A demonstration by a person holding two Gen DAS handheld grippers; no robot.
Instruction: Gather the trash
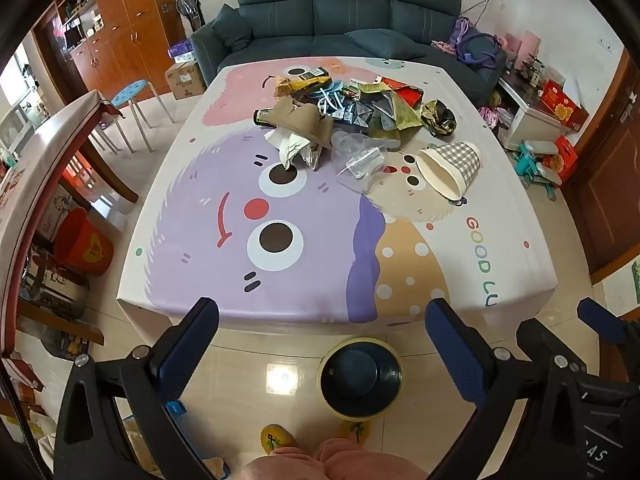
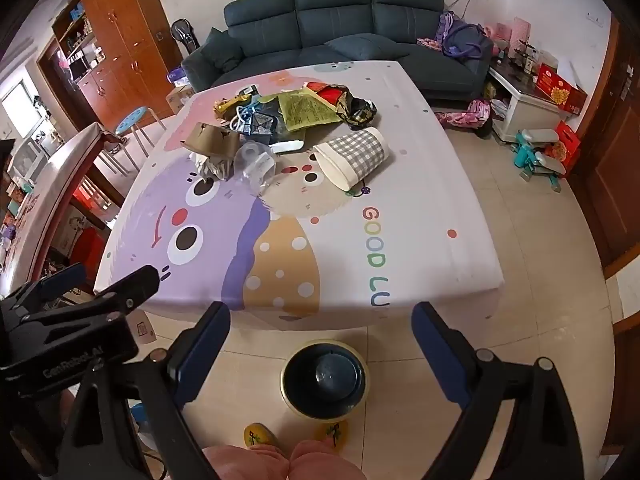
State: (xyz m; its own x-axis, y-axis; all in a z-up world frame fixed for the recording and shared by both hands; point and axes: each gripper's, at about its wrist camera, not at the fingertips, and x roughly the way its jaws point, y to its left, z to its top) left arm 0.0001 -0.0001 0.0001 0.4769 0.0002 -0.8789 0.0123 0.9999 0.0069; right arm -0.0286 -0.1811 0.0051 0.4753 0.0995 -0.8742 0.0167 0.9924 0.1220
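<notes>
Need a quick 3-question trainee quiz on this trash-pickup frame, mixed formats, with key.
1. True or false: the left tongs and right tongs are both open and empty.
2. The trash bin stands: A) on the table B) on the floor in front of the table C) on the sofa.
3. Fill in: the checked paper cup lies on its ____.

Key: 1 true; 2 B; 3 side.

sofa (image 1: 348, 12): behind table | blue stool (image 1: 129, 94): left, on floor | wooden cabinet (image 1: 120, 20): far left wall
</notes>
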